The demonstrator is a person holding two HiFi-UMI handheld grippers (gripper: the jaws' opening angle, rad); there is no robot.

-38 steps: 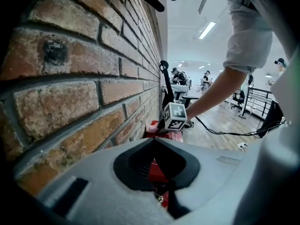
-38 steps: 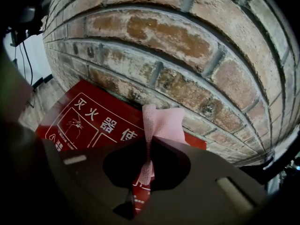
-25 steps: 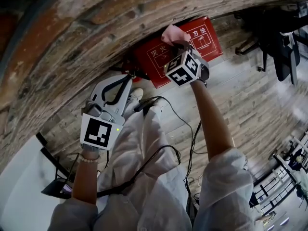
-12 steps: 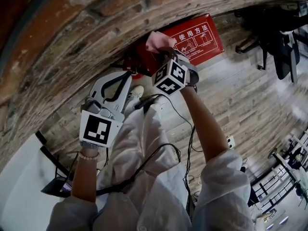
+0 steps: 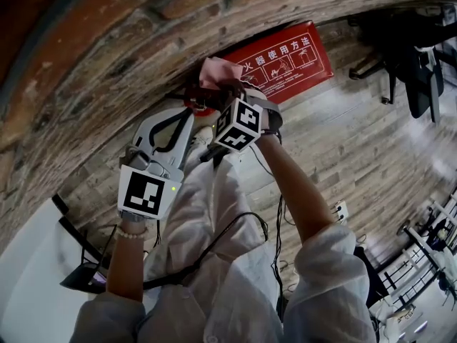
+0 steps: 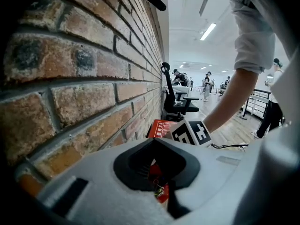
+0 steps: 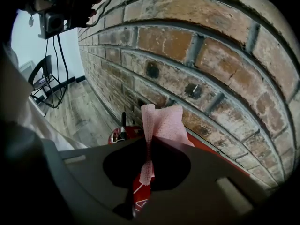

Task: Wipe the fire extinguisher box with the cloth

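Two grippers are held close to a brick wall (image 5: 107, 63). The right gripper (image 5: 220, 86) has its jaws pressed together on a pink cloth (image 5: 218, 71). The right gripper view shows the fabric pinched in the seam between the jaws, with its upper part fanning out as a folded flap toward the bricks.

The red fire extinguisher box (image 5: 289, 57) stands on the wooden floor (image 5: 357, 141) against the foot of the wall. Its face carries white characters and pictograms. The cloth is over the box's left end as the head view shows it; whether it touches the box cannot be told.

Just past that same end of the box stands a red fire extinguisher (image 7: 121, 134) with a black handle.

The left gripper (image 5: 184, 116) hangs farther from the box, beyond the extinguisher and apart from the right gripper. Its jaws are closed on each other with nothing between them, and the red of the extinguisher shows through the opening behind the jaw tips.

A black office chair (image 5: 418, 56) stands well beyond the box's other end.
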